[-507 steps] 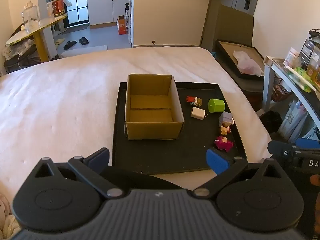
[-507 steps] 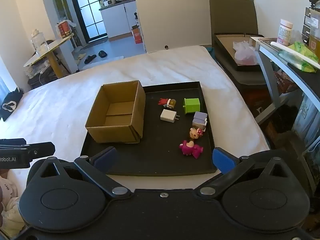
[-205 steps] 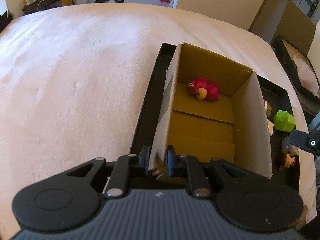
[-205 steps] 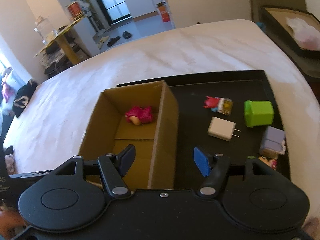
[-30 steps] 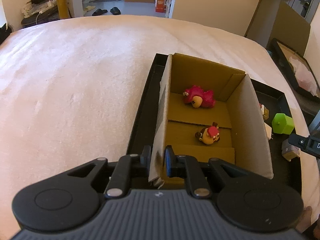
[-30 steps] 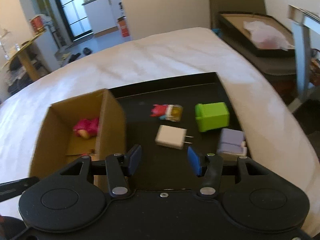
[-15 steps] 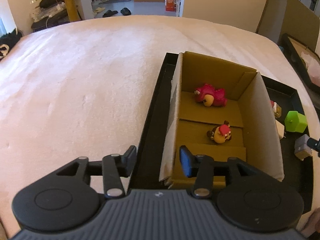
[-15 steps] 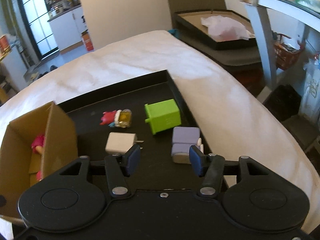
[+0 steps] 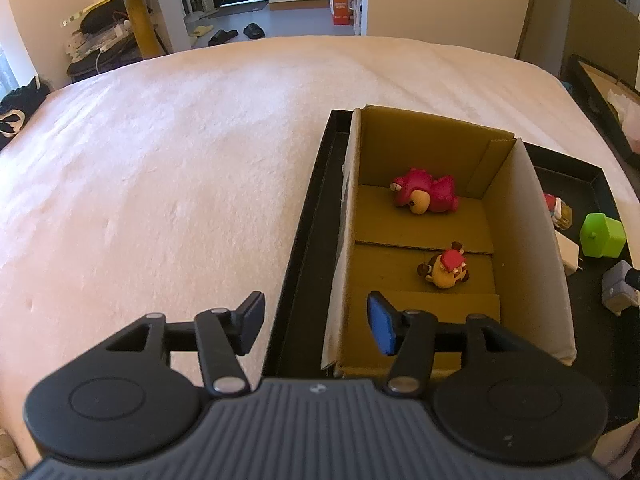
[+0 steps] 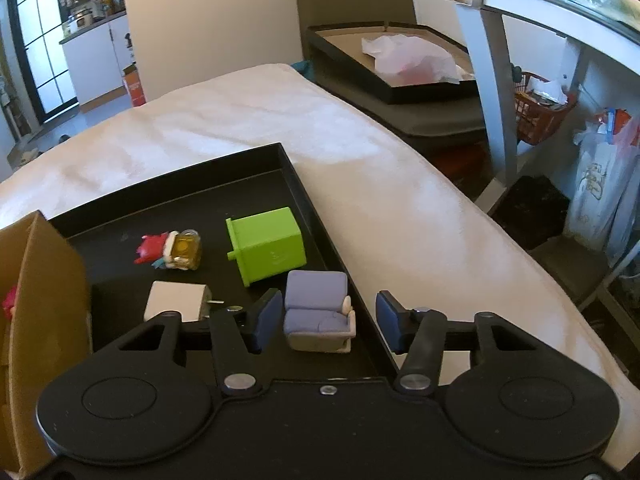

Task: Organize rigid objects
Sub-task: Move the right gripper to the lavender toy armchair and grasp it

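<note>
the left tool (image 9: 316, 322) hangs over the near left corner of the cardboard box (image 9: 532, 216), its jaws having just been opening. they now stand well apart, one pad outside the box's left wall and the blue pad inside, with the wall between them but neither pad touching it. it has hold of nothing.

the box sits on the left part of a black tray (image 9: 298, 248), which lies on a bed with a pale cover (image 9: 168, 168). inside the box, a pink plush-like toy (image 9: 424, 196) lies near the far wall, and a small brown and red figure (image 9: 446, 270) lies nearer the middle of the floor.

the right tool (image 10: 326, 320) points down at the tray's right side, its jaws having just been closing a little. they are parted, with a small purple toy armchair (image 10: 318, 316) between them. the left pad is just beside the chair and the right pad stands clear of it, so nothing is gripped.

behind the armchair a green cube-shaped block (image 10: 268, 246) lies on the tray, close to the tray's right rim. to its left lies a small red figure with a yellow part (image 10: 172, 254), and nearer the camera a white plug adapter (image 10: 176, 302), partly hidden by the tool's arm.
</note>
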Demonstrator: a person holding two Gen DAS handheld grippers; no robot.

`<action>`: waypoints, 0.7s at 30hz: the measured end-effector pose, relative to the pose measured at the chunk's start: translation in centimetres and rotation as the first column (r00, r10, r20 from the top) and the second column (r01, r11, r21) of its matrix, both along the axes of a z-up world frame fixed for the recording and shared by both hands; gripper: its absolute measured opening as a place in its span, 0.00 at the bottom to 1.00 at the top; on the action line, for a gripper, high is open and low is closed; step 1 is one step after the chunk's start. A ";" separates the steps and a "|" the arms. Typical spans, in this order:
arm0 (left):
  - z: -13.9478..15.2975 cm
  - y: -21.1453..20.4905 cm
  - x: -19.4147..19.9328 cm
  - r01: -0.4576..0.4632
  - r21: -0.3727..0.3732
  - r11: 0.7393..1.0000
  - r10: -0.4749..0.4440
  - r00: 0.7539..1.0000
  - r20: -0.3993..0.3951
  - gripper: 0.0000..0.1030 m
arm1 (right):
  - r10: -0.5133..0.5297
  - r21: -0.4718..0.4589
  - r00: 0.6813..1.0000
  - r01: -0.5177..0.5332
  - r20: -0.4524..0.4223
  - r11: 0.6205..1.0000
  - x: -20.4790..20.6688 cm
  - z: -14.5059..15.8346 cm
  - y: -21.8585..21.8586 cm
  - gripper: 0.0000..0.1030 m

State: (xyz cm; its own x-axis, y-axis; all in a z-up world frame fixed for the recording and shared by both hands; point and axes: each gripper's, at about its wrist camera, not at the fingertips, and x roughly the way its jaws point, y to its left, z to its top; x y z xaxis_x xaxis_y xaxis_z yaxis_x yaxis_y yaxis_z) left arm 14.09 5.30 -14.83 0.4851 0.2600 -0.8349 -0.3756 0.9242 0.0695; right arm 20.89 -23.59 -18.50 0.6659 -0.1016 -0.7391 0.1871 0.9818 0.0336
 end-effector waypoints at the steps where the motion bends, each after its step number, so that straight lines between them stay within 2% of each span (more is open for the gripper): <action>1: 0.0 0.0 0.0 -0.003 0.005 1.000 0.003 1.000 -0.003 0.55 | -0.001 0.002 1.000 0.001 -0.008 1.000 0.2 -0.3 0.0 0.49; 8: -0.1 -0.5 0.6 0.001 0.024 1.000 0.000 1.000 -0.022 0.62 | 0.004 0.031 0.999 -0.003 -0.033 1.000 0.7 -1.0 -0.1 0.43; 16: -0.2 -0.8 0.9 -0.008 0.039 0.999 0.009 0.999 -0.034 0.63 | 0.036 0.034 0.998 -0.034 -0.056 0.999 1.2 -1.6 -0.1 0.41; 21: -0.3 -1.0 0.8 -0.002 0.048 0.999 0.004 0.999 -0.035 0.63 | 0.019 0.079 0.999 -0.015 -0.050 0.997 0.8 -1.3 -0.8 0.41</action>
State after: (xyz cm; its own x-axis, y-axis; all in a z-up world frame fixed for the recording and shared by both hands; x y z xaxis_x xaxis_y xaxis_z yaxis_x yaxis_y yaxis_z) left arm 14.91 4.32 -15.12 0.4549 0.3016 -0.8379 -0.3753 0.9182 0.1268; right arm 21.73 -24.41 -19.76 0.6283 -0.0312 -0.7774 0.1738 0.9796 0.1012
